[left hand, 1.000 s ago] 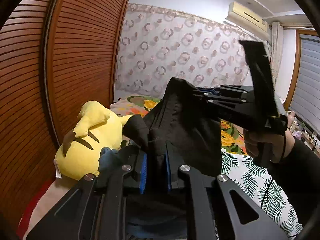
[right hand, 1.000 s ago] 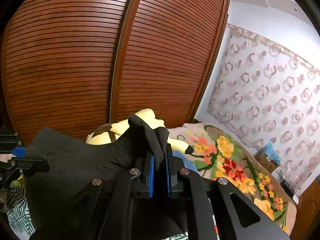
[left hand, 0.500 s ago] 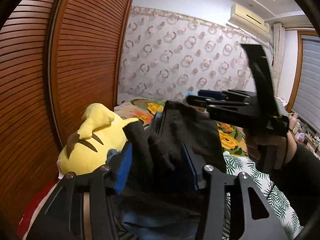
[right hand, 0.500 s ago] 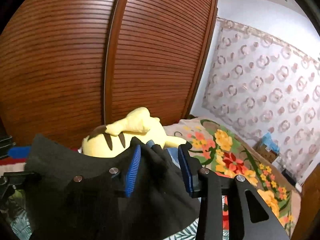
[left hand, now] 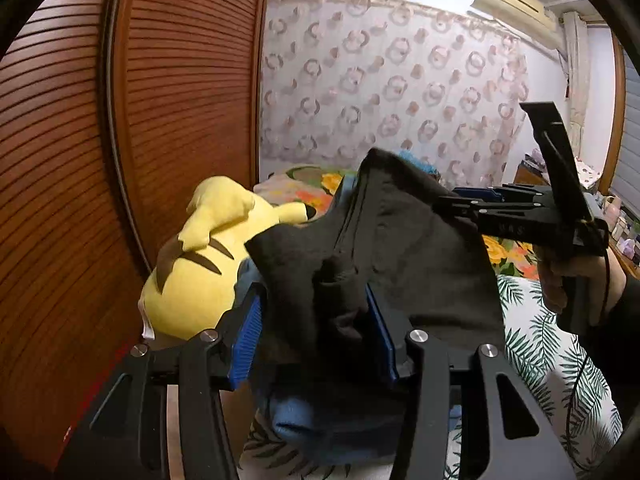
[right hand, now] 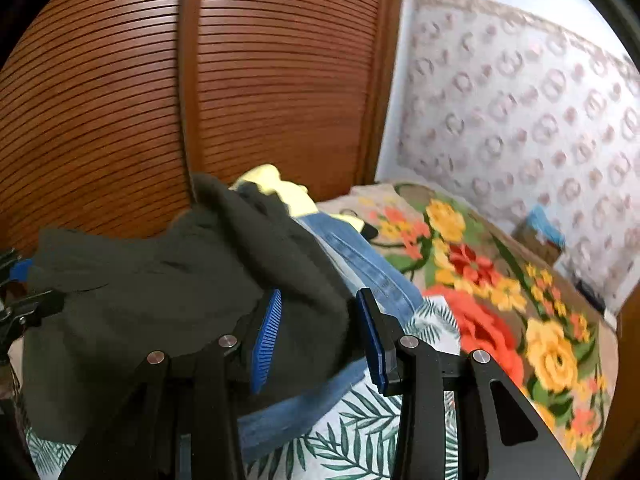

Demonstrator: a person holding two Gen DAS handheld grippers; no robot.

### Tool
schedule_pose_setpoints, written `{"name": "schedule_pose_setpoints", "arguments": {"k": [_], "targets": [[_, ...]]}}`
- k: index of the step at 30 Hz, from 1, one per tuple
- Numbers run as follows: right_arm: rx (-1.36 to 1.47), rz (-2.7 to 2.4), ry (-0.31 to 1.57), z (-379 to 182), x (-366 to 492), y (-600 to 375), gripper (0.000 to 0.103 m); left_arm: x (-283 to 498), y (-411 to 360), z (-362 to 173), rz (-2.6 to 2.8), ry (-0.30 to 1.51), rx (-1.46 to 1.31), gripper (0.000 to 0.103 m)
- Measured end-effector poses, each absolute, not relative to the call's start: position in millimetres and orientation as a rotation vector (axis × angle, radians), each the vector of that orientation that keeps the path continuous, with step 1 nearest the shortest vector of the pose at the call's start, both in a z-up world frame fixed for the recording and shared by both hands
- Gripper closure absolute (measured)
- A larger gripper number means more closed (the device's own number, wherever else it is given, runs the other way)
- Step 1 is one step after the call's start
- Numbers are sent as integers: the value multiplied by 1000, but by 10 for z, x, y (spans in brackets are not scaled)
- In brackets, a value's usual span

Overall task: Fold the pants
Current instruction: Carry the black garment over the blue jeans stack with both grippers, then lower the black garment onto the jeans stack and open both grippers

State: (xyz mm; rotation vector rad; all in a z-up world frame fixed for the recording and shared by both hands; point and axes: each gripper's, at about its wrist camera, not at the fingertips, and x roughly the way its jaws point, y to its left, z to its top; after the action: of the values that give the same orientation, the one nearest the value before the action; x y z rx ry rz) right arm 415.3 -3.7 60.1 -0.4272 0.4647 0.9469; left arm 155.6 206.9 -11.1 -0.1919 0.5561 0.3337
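Note:
The black pants (left hand: 404, 240) lie folded in a heap on top of blue jeans (right hand: 360, 256) on the bed. My left gripper (left hand: 314, 336) is open, its blue pads on either side of a bunched black corner. My right gripper (right hand: 320, 328) is open too, with black cloth lying loose between its pads. The right gripper also shows in the left wrist view (left hand: 476, 200), at the pants' far right edge. The black pants fill the left of the right wrist view (right hand: 152, 288).
A yellow plush toy (left hand: 200, 264) lies at the left against the brown slatted wardrobe doors (left hand: 80, 160). The bed has a palm-leaf sheet (left hand: 552, 364) and a floral blanket (right hand: 500, 292). A patterned curtain (left hand: 400, 92) hangs behind.
Both grippers were shut on black cloth one second ago and have opened, letting the pants go. The pants have settled lower onto the jeans.

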Motion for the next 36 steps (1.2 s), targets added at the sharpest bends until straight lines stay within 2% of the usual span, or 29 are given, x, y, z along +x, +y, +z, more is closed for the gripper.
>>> {"name": "schedule_pose_setpoints", "arguments": {"k": [8, 16, 18, 21, 26, 27, 28, 33, 36], "targets": [[-395, 922, 446, 740, 3939, -20, 63, 1469, 1995, -53, 328, 552, -173, 53], [-332, 904, 435, 722, 3430, -401, 63, 1279, 1822, 60, 273, 547, -144, 52], [-320, 891, 436, 714, 3296, -490, 63, 1234, 1751, 86, 257, 544, -142, 45], [-300, 872, 434, 704, 3087, -642, 63, 1150, 1658, 109, 223, 537, -139, 25], [-282, 839, 430, 672, 2766, -885, 63, 1073, 1488, 92, 185, 560, -121, 23], [-276, 832, 429, 664, 2704, -940, 63, 1056, 1452, 86, 184, 559, -115, 15], [-271, 826, 428, 660, 2639, -996, 63, 1019, 1407, 86, 169, 547, -117, 13], [-253, 786, 433, 629, 2403, -1185, 63, 963, 1250, 81, 126, 554, -100, 13], [-241, 757, 434, 618, 2261, -1301, 54, 909, 1144, 79, 100, 550, -91, 13]]}}
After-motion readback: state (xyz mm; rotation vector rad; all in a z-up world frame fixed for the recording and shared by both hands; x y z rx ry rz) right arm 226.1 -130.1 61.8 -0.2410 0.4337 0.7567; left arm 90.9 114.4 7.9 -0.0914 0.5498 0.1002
